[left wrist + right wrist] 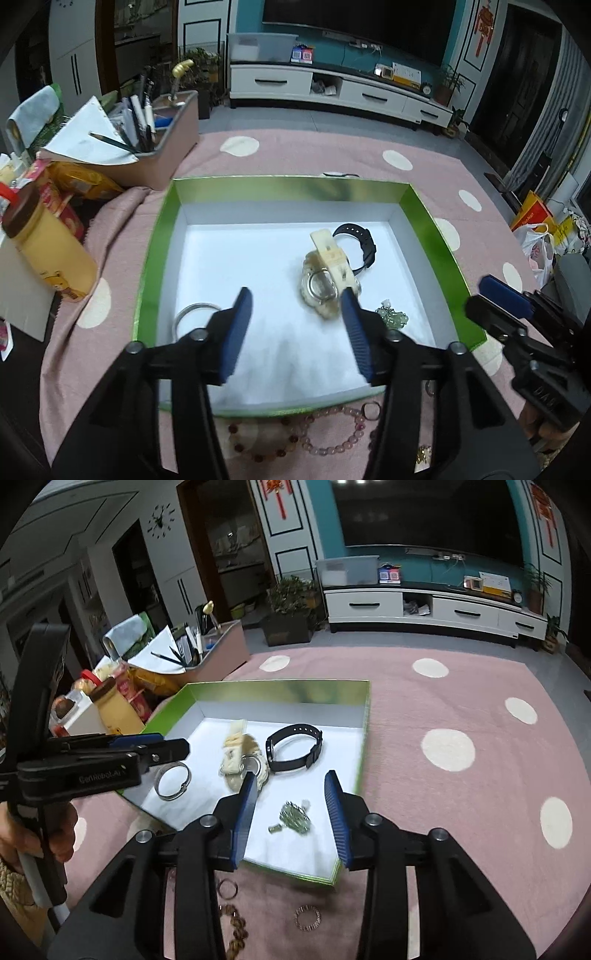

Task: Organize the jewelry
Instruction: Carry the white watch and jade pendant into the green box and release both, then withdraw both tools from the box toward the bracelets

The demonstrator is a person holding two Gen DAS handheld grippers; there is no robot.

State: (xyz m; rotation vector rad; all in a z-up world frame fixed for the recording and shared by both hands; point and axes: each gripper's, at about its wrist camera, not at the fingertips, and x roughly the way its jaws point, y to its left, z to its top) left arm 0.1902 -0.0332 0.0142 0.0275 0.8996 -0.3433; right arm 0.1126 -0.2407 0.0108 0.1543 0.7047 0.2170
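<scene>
Tongs on the left (295, 295) stand released above the green box (155, 240) in the left wrist view, nothing between them; a cream watch (327, 280) lies inside just ahead, a black watch (360, 240) behind it. From the right wrist view, right tongs (290, 779) also stand released over the box, a green beaded piece (295, 818) beneath them. "CenRobot.AI" is printed on the left tool.

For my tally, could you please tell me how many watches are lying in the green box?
2: the cream watch lies near the box's middle, and the black watch lies just beyond it, toward the far right corner. None seems hidden.
</scene>
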